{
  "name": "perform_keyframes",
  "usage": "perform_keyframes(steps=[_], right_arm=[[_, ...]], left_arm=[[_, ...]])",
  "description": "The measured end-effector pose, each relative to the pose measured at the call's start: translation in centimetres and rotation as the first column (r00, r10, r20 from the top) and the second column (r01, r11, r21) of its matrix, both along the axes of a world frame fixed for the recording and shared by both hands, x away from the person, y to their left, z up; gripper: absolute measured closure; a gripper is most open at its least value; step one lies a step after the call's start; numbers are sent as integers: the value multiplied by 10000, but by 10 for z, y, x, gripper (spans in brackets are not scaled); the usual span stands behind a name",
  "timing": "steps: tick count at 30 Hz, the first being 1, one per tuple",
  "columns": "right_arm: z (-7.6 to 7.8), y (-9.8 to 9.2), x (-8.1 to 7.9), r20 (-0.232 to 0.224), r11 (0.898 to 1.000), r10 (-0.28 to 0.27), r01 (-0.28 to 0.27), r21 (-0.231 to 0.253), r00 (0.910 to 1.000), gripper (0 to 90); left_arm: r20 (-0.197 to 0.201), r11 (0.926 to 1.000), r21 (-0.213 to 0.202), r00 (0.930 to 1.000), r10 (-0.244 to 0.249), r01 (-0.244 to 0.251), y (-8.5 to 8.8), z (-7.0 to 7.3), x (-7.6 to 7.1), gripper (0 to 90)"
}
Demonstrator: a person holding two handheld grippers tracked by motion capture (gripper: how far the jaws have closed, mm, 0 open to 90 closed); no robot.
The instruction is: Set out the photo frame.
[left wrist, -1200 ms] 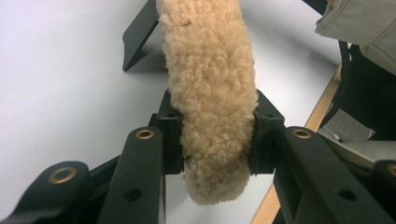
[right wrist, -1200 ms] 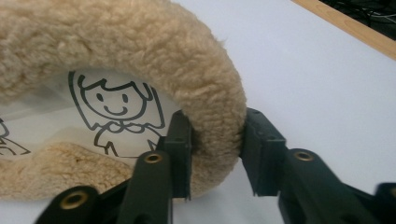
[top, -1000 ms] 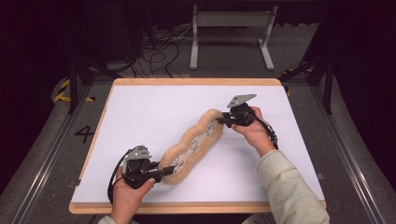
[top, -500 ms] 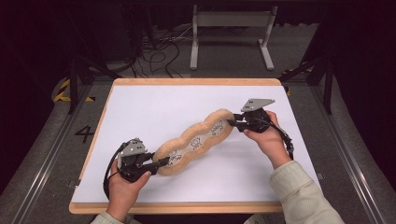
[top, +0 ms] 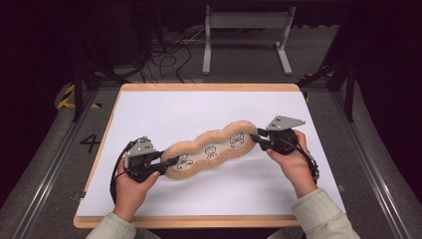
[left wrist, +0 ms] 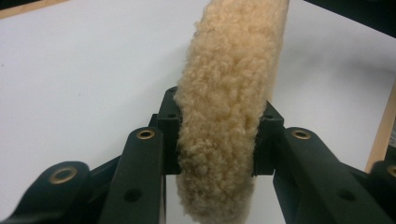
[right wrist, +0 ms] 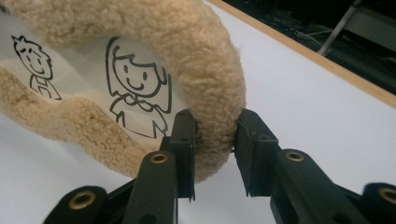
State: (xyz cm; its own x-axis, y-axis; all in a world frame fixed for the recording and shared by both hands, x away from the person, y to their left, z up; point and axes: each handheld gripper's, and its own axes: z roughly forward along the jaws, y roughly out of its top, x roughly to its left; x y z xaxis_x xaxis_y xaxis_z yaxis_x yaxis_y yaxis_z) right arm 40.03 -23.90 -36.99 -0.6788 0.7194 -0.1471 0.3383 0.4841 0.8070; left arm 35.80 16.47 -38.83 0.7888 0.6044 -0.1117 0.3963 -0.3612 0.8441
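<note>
Cushion (top: 209,151) hangs stretched between your two grippers over the white table (top: 199,109), running from lower left to upper right in the high view. Your left gripper (top: 169,162) is clamped on its fleecy lower-left end; the left gripper view shows both pads pressed into the pile (left wrist: 224,116). Your right gripper (top: 255,138) pinches the fleece rim at the upper-right end, just beside the printed girl (right wrist: 135,88). Three cartoon figures face up along its pale middle.

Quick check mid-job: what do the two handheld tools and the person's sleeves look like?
Both tools, left tool and right tool, are black with brass-coloured rivets, each topped by a grey three-cornered plate. A black cable loops from the left one. Sleeves are pale beige.
</note>
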Motion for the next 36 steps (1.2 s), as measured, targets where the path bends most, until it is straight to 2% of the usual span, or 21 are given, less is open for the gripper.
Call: perform_keyframes(steps=[5, 7, 10, 11, 12, 13, 14, 15, 16, 17, 19, 25, 27, 28, 29, 31, 32, 33, 34, 36], right_arm=[[-8, -3, -9, 91, 9995, -263, 265, -176, 9996, 724], [-14, -4, -16, 5, 9988, -453, 453, -180, 9990, 737], [-18, -5, -19, -69, 9982, -563, 562, -216, 9984, 748], [-23, -6, -20, -237, 9987, -494, 491, -127, 9985, 900], [-25, -7, -21, -446, 9971, 75, -41, 763, 9990, 900], [-26, -4, -22, -665, 9904, 383, -290, 1353, 9971, 900], [-26, -4, -22, -665, 9904, 383, -290, 1353, 9971, 900], [-27, 9, -27, -356, 9992, 375, -370, 124, 9987, 871], [-28, 18, -29, -58, 9963, 482, -485, -716, 9988, 842], [-29, 23, -31, -65, 9942, 582, -585, -904, 9983, 816], [-32, 30, -32, -147, 9934, 649, -660, -941, 9978, 801], [-31, 19, -34, -298, 9981, 511, -521, -327, 9982, 795], [-31, 17, -34, -299, 9983, 506, -514, -267, 9983, 793], [-29, 14, -37, -338, 9986, 525, -526, -8, 9980, 784], [-29, 13, -38, -350, 9987, 512, -510, 49, 9981, 781], [-29, 12, -39, -337, 9986, 520, -517, 114, 9981, 779], [-28, 9, -41, -383, 9975, 600, -584, 405, 9975, 779], [-28, 9, -41, -383, 9975, 600, -584, 405, 9975, 779], [-28, 7, -43, -475, 9956, 692, -659, 668, 9965, 775], [-27, 7, -45, -500, 9948, 765, -729, 707, 9958, 770]], left_arm=[[120, 9988, 45, 9988, -485, 484, 0, -1, 14, 651], [122, 9982, -71, 9981, -600, 601, 0, -3, 19, 651], [157, 9958, 25, 9957, -913, 913, -2, -4, 28, 650], [144, 9952, 52, 9951, -978, 977, -2, -5, 30, 651], [67, 9930, -100, 9931, -1173, 1174, -4, -8, 35, 652], [143, 9909, -52, 9908, -1344, 1345, -6, -9, 38, 652], [143, 9909, -52, 9908, -1344, 1345, -6, -9, 38, 652], [217, 9898, 74, 9895, -1426, 1425, -7, -10, 40, 652], [201, 9885, 163, 9884, -1507, 1504, -7, -10, 41, 652], [160, 9859, 190, 9859, -1666, 1663, -5, -11, 46, 652], [155, 9813, 287, 9815, -1906, 1901, -3, -13, 50, 652], [401, 9782, 458, 9781, -2043, 2024, 1, -16, 61, 649], [415, 9783, 448, 9781, -2039, 2021, 2, -16, 63, 646], [436, 9783, 454, 9780, -2042, 2022, 3, -17, 66, 643], [431, 9786, 434, 9782, -2029, 2011, 4, -18, 67, 640], [285, 9780, 433, 9783, -2052, 2038, 7, -21, 71, 635], [24, 9774, 291, 9778, -2096, 2094, 10, -25, 73, 621], [24, 9774, 291, 9778, -2096, 2094, 10, -25, 73, 606], [-184, 9780, 245, 9783, -2065, 2069, 12, -27, 74, 592], [-300, 9780, 211, 9779, -2067, 2074, 13, -28, 74, 577]])
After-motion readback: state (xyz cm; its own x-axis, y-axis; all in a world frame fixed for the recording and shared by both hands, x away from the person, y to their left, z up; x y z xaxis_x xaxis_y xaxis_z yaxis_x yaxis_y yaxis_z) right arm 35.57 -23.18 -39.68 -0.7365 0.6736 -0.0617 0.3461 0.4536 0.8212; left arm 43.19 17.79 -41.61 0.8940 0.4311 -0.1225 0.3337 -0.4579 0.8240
